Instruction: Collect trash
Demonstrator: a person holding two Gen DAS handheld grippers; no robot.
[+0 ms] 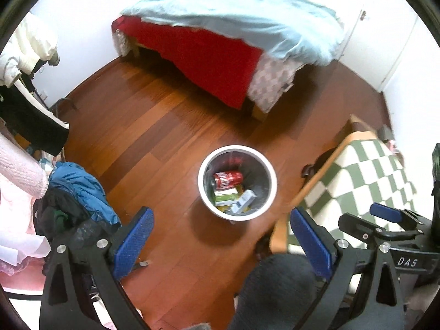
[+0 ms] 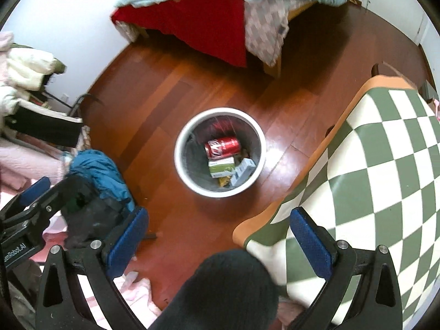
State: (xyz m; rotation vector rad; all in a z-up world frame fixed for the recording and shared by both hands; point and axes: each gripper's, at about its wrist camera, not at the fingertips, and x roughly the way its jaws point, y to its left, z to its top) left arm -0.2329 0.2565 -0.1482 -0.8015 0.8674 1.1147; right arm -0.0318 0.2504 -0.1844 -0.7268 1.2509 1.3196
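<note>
A round white trash bin (image 1: 271, 170) (image 2: 178, 151) stands on the wooden floor. In it lie a red soda can (image 1: 228, 179) (image 2: 222, 146), a green box (image 1: 226, 195) (image 2: 221, 167) and a white-blue box (image 1: 242, 202) (image 2: 242, 172). My left gripper (image 1: 221, 240) is open and empty, held above the floor near the bin. My right gripper (image 2: 218, 240) is open and empty, also above the bin's near side. The right gripper also shows at the right edge of the left wrist view (image 1: 385, 214), and the left gripper at the left of the right wrist view (image 2: 35, 192).
A bed (image 1: 233, 35) (image 2: 220, 5) with a light blue cover and red sheet stands beyond the bin. A table with a green-white checked cloth (image 1: 365, 176) (image 2: 371, 165) is at the right. Piled clothes (image 1: 77, 189) (image 2: 96, 170) lie at the left. A dark sock-clad foot (image 2: 228, 288) is below.
</note>
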